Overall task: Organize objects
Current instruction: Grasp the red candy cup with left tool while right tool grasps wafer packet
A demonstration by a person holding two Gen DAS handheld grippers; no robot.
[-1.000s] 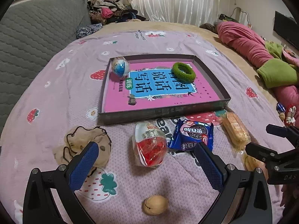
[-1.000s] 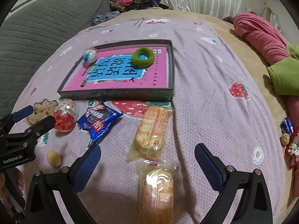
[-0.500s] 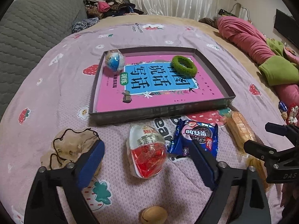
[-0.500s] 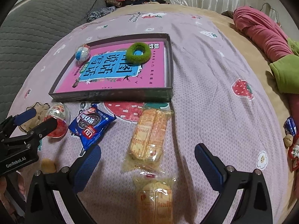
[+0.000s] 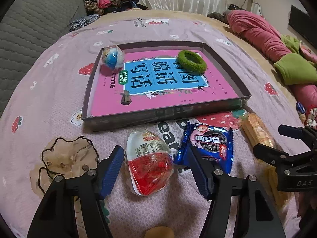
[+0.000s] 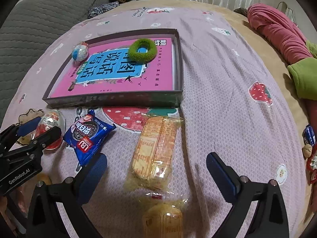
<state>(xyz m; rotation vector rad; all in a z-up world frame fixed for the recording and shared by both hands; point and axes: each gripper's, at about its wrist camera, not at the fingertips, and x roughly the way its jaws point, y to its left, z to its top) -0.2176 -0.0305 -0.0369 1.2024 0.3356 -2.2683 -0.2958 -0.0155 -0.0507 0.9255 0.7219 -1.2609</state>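
Here, egg-shaped capsule: clear top, red base, between left tongs.

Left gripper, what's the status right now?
Left gripper open, straddling the toy egg, not gripping. Right gripper open over the cracker pack. Cookie packet crowds the right finger.

Lying on bedspread: two toy capsule eggs; one green hair ring; one blue cookie packet; two yellow cracker packs; one walnut; one box tray; one pink book.
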